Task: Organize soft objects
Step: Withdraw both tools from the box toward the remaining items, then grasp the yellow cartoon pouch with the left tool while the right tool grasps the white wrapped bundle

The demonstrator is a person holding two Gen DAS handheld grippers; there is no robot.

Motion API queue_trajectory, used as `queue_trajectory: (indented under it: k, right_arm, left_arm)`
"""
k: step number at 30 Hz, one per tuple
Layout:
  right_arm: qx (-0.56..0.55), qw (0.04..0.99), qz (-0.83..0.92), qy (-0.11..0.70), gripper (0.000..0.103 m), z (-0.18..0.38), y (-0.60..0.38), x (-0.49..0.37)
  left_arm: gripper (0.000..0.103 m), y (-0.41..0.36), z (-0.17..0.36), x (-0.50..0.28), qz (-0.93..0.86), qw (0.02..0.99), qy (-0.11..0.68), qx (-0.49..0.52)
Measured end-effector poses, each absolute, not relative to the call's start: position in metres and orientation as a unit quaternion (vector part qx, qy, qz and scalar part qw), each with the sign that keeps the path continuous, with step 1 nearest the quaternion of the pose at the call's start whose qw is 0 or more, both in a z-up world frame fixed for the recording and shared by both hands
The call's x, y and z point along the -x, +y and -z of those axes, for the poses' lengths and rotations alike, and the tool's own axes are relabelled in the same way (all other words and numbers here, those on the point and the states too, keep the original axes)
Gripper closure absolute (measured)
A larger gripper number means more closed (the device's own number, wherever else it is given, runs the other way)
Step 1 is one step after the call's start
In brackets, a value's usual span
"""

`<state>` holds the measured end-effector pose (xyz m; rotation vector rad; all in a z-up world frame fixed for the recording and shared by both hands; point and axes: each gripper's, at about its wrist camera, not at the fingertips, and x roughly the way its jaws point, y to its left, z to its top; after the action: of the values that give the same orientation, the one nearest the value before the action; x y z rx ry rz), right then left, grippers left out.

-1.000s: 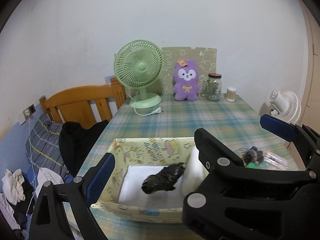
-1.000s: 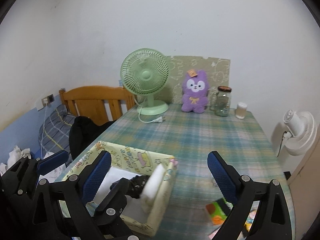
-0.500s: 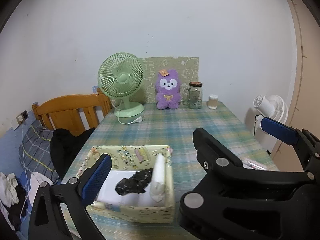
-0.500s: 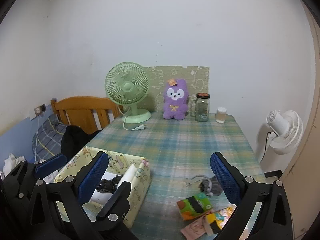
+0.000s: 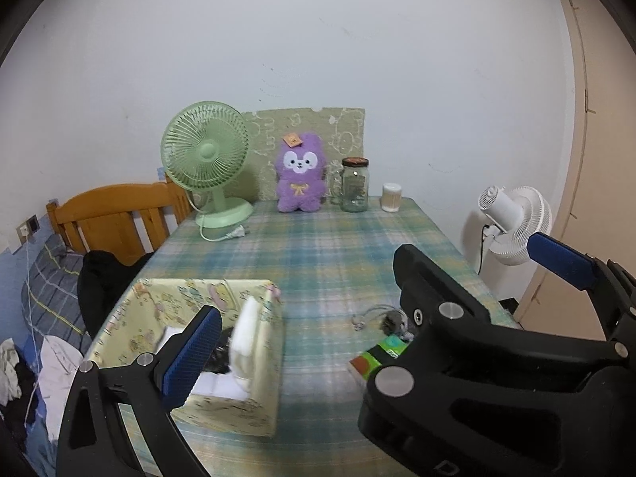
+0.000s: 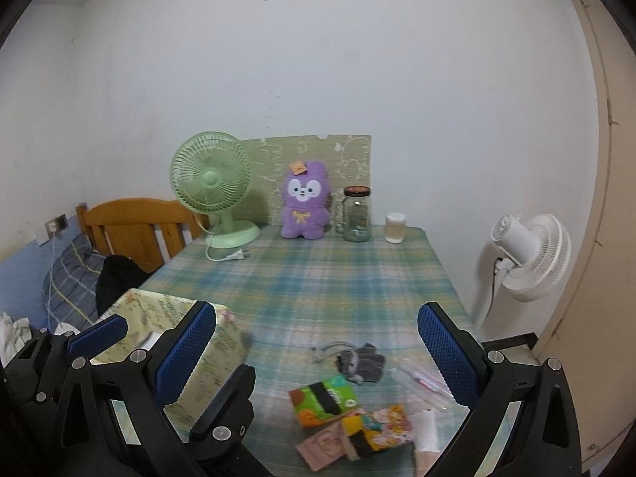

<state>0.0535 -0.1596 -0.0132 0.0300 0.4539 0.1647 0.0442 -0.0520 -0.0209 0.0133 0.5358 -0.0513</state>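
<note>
Right gripper (image 6: pixel 318 361), black frame with blue ribbed pads, jaws spread wide and empty above the near part of the green plaid-clothed table (image 6: pixel 318 278). Left gripper (image 5: pixel 365 314), same build, jaws likewise wide apart and holding nothing; its left pad overlaps the pale yellow printed fabric box (image 5: pixel 254 409) in the left wrist view.

Between the right gripper's fingers lies a loose cluster: a grey knitted glove (image 6: pixel 359 361) with a cord, a green-and-orange soft packet (image 6: pixel 324 399) with a black band, a yellow cartoon-print packet (image 6: pixel 377 427), a pink flat pouch (image 6: pixel 322 445), a clear plastic sleeve (image 6: pixel 423 383) and a white rolled item (image 6: pixel 425 433). The glove's fingers point toward the right finger; the green packet's long axis runs roughly across the jaw opening.

The box sits to the left gripper's lower left, near the table's left edge, with a dark crumpled soft item (image 5: pixel 220 353) and a white upright pad (image 5: pixel 248 334) inside. Beyond both grippers a broad bare stretch of cloth runs to the far edge, where a green desk fan (image 6: pixel 212 187), purple plush toy (image 6: pixel 304 200), glass jar (image 6: pixel 357 214) and small white cup (image 6: pixel 394 227) stand. A white floor fan (image 6: pixel 528 256) stands off the right edge.
</note>
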Motion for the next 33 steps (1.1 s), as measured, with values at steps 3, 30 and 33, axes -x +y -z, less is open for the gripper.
queue_trajectory:
  k: [3, 30, 33]
  right_arm:
    - [-0.011, 0.970, -0.078, 0.228, 0.000, 0.019, -0.168, -0.053]
    - [-0.051, 0.960, -0.056, 0.268, 0.000, 0.104, -0.222, -0.063]
    - [-0.056, 0.957, -0.056, 0.280, 0.000, 0.116, -0.223, -0.067]
  left_arm:
    - [0.001, -0.063, 0.027, -0.045, 0.032, 0.963, 0.268, -0.003]
    - [0.001, -0.118, 0.100, -0.059, 0.087, 0.956, 0.280, -0.026]
    - [0.001, -0.120, 0.110, -0.062, 0.088, 0.952, 0.292, -0.028]
